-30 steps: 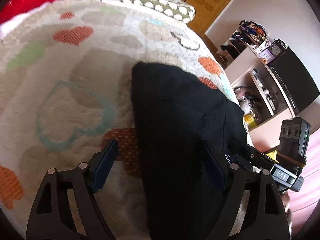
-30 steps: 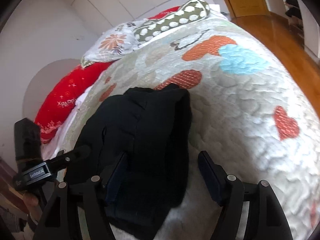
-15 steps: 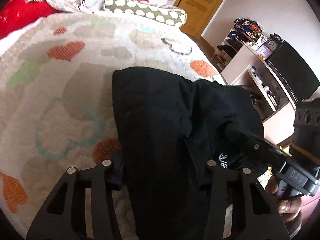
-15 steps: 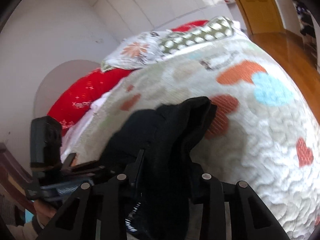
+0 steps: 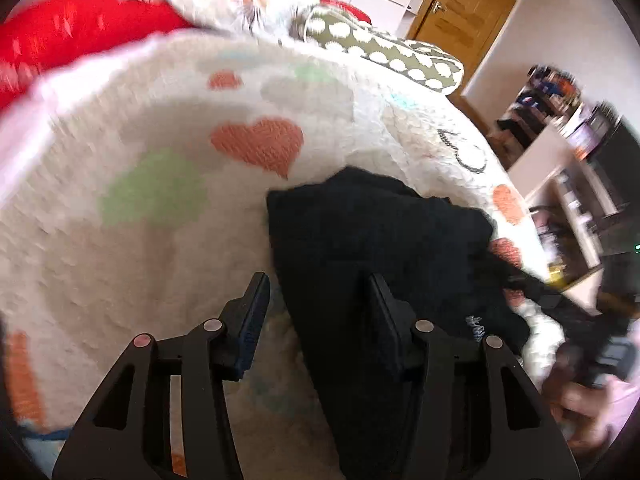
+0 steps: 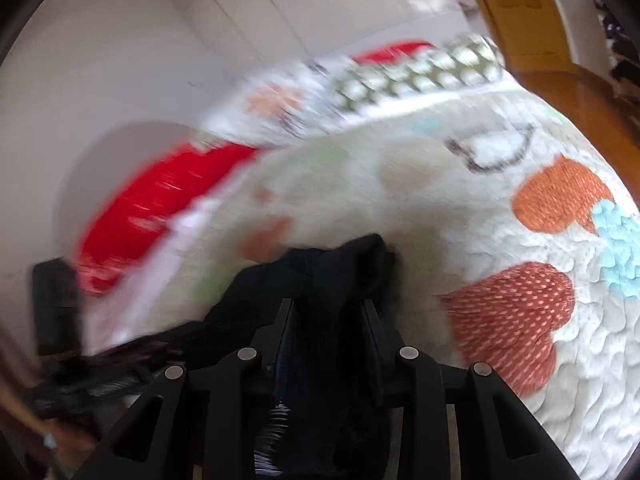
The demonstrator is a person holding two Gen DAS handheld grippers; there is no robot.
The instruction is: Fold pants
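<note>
We pinch the soft, limp black pants (image 6: 320,280) with the right tongs (image 6: 328,316); the left tongs (image 5: 316,304), partly spread, straddle their near edge.

small white print on black pants (image 5: 476,326), blurred, not readable

bright daylight | heavy motion blur | fisheye edges warped, dark
</note>
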